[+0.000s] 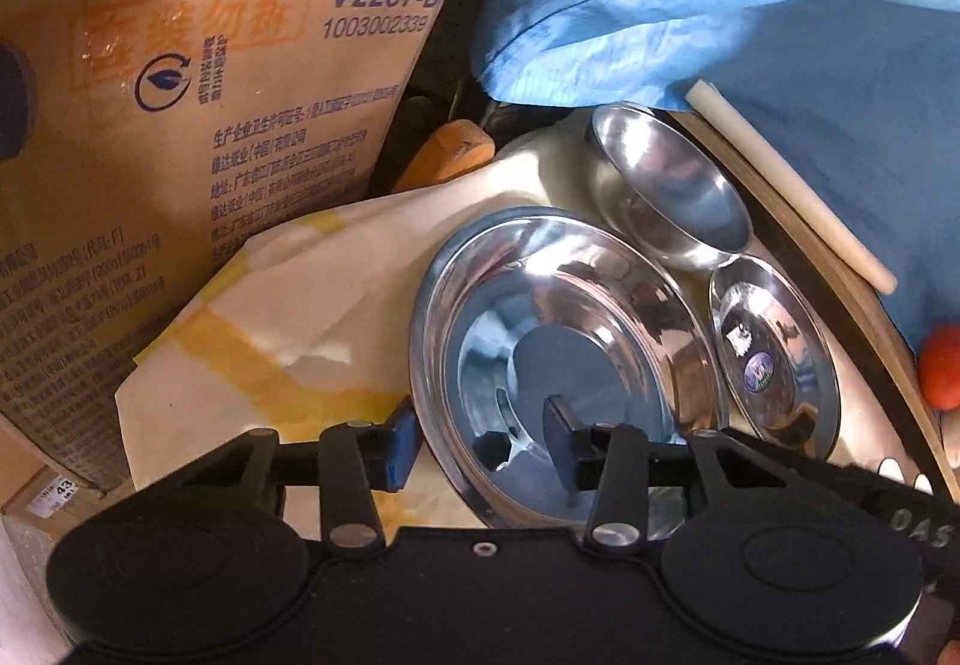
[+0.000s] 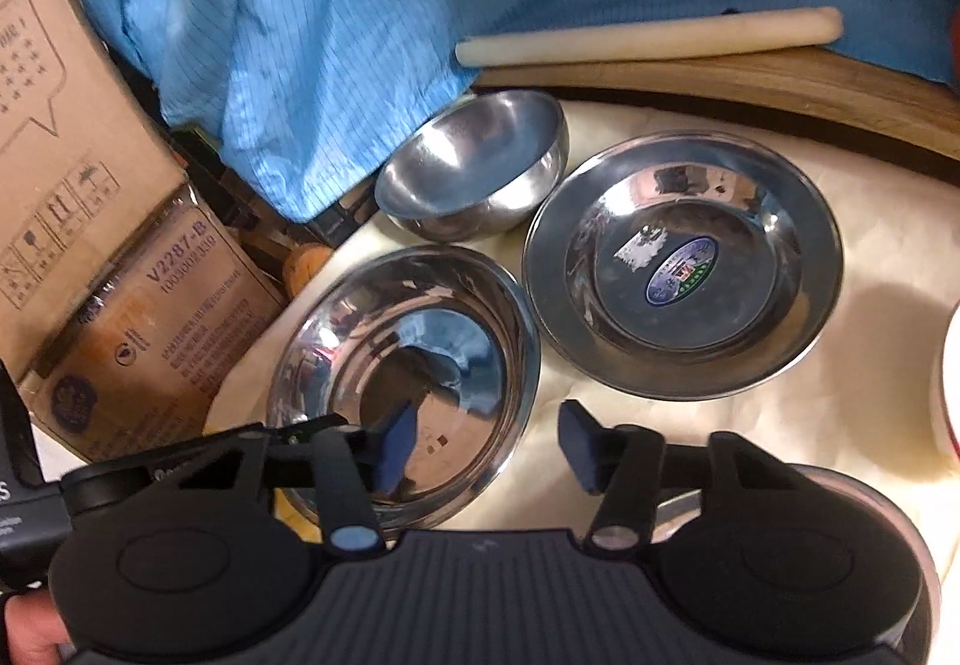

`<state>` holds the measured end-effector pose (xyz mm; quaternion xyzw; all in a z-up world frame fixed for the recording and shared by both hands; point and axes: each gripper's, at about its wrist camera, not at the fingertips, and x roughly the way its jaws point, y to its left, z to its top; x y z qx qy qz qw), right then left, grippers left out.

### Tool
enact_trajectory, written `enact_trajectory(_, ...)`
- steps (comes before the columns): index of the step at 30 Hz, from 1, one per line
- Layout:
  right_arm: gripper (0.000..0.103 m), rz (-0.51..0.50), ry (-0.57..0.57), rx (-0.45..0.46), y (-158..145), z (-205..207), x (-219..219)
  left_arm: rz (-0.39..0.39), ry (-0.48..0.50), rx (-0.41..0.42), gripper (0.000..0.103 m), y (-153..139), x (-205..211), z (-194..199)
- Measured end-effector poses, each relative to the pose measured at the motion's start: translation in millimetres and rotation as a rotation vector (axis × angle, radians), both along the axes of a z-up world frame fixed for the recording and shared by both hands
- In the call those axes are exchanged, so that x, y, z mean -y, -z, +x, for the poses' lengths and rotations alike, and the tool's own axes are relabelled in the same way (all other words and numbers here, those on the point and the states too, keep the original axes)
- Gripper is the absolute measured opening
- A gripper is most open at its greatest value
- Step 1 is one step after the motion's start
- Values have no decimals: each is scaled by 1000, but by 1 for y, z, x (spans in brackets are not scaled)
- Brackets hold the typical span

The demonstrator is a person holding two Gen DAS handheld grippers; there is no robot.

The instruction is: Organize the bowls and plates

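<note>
From the left wrist, the left tongs gape open astride the big bowl's rim; small bowl and plate lie separately on the counter, so nothing looks stacked yet. From the right wrist, the right tongs gape too, and a white dish shows only here.

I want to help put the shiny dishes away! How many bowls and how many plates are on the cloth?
Steel bowls: 2, the large bowl under both grippers and the small bowl behind it.
Steel plates: 1, the stickered plate.
Total: 3 shiny dishes in clear view. A white dish edge peeks in at the right; too little shows to count it.
</note>
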<state>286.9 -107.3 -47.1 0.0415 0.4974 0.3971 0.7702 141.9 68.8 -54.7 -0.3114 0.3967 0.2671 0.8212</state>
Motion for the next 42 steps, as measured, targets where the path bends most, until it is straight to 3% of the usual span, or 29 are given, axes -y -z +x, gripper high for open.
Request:
enact_trajectory(4, 34, -22, 0, -2, 7, 1, -6, 11, -10, -11, 36, 1, -1, -1)
enact_trajectory(6, 29, -35, 8, 6, 8, 0, -7, 19, -10, -21, 27, 2, -1, -1)
enact_trajectory(10, 16, -54, 20, 15, 12, -2, -7, 32, -4, -29, 21, 3, -2, -2)
enact_trajectory(15, 15, -56, 29, 27, 11, -6, -5, 37, 9, -25, 15, 3, -2, -7)
enact_trajectory(29, 15, -34, 1, 47, 1, -31, 15, -5, 61, 22, 15, -8, 7, -41)
enact_trajectory(35, 16, -21, 26, 125, -16, -54, 37, 14, 124, 56, 15, -21, 20, -49)
enact_trajectory(42, 17, -12, 143, 173, -35, -77, 81, 13, 261, 100, 15, -29, 45, -35)
